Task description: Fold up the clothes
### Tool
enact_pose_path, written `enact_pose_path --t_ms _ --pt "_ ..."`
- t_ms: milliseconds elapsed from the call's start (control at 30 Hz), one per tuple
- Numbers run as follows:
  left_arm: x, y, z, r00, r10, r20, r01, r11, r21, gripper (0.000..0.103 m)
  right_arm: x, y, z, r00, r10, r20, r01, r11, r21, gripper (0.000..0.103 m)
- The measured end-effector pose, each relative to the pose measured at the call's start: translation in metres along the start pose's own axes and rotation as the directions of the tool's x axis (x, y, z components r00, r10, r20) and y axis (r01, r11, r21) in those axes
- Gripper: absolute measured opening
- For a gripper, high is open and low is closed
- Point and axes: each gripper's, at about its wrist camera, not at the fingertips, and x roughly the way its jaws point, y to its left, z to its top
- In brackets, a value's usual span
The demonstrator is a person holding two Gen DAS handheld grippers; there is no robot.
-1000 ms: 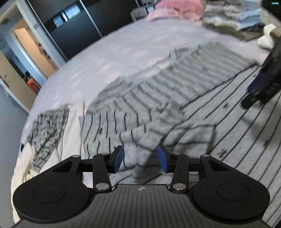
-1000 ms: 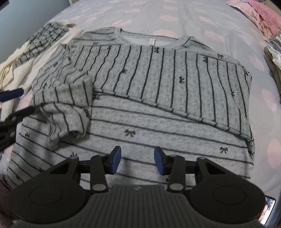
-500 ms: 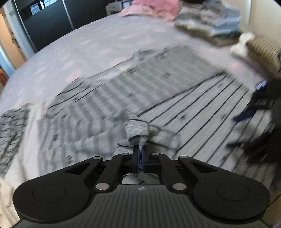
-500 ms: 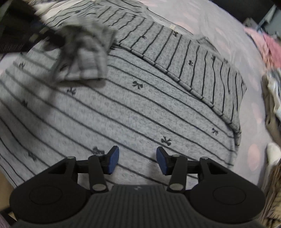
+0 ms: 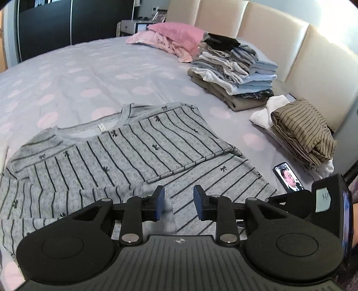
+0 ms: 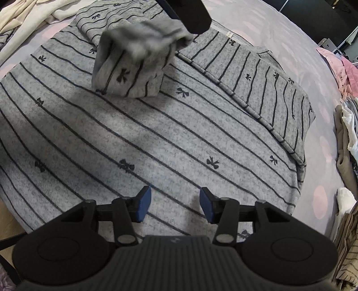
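A grey sweater with thin dark stripes and small bows [image 5: 138, 143] lies flat on the bed, neckline away from me. One sleeve lies folded across its chest [image 6: 257, 78]. The other sleeve [image 6: 132, 65] sits bunched and blurred on the sweater's body, directly under my left gripper [image 6: 188, 15]. In the left wrist view the left gripper [image 5: 179, 202] is open, with only a blur of grey cloth below the gap. My right gripper [image 6: 174, 204] hovers open over the sweater's lower body, holding nothing.
Against the padded headboard [image 5: 268, 29] are a tall stack of folded clothes [image 5: 235, 67], pink pillows [image 5: 174, 35] and a folded brown striped garment [image 5: 302, 132]. A lit phone [image 5: 288, 176] lies beside the sweater's hem. A cream garment [image 6: 26, 15] lies past the sweater.
The left gripper shut on the loose sleeve, carried it across the sweater's body, and has now opened. The right gripper has swung lower over the sweater and stayed open.
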Motion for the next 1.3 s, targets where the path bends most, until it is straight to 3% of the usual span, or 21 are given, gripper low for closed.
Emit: enact_pose_path --t_ms 167,367,533,733,833,967,1000,1067,1167,1300 --pt "-0.009 0.010 -0.007 0.994 0.110 0.014 -0.111 0.994 0.020 0.026 0.001 -0.019 0.000 1.000 0.004 0.010 -0.005 0.997 0.077 0.051" --pt "-0.027 0.040 -0.022 0.976 0.217 0.008 -0.216 0.976 -0.027 0.026 -0.012 -0.034 0.012 0.993 0.045 0.106 -0.066 0.978 0.196 0.050" --pt "-0.035 0.051 -0.037 0.963 0.265 -0.042 -0.266 0.964 -0.013 0.026 -0.023 -0.017 0.029 0.982 0.070 0.175 -0.098 0.983 0.157 0.045" --pt "-0.035 0.072 -0.059 0.910 0.390 -0.142 -0.394 0.919 0.000 0.026 -0.036 0.005 0.061 0.947 0.198 0.252 -0.232 0.966 0.113 0.045" --pt "-0.041 0.090 -0.071 0.895 0.411 -0.175 -0.423 0.905 -0.039 0.026 -0.036 0.014 0.080 0.929 0.270 0.251 -0.311 0.940 0.142 0.046" --pt "-0.049 0.111 -0.084 0.873 0.444 -0.201 -0.465 0.882 -0.073 0.026 -0.024 0.021 0.099 0.933 0.291 0.212 -0.336 0.917 0.215 0.044" --pt "-0.051 0.116 -0.087 0.867 0.454 -0.206 -0.477 0.876 -0.075 0.026 -0.026 0.014 0.101 0.934 0.282 0.217 -0.330 0.915 0.231 0.039" --pt "-0.052 0.124 -0.094 0.852 0.478 -0.212 -0.501 0.862 -0.071 0.026 -0.031 0.001 0.105 0.938 0.264 0.225 -0.319 0.910 0.264 0.004" --pt "-0.050 0.135 -0.103 0.832 0.510 -0.217 -0.532 0.845 -0.056 0.026 -0.037 -0.019 0.110 0.943 0.236 0.236 -0.303 0.900 0.312 0.002" --pt "-0.045 0.148 -0.108 0.837 0.502 -0.217 -0.526 0.847 -0.070 0.026 -0.046 -0.046 0.118 0.948 0.197 0.249 -0.282 0.883 0.376 0.002"
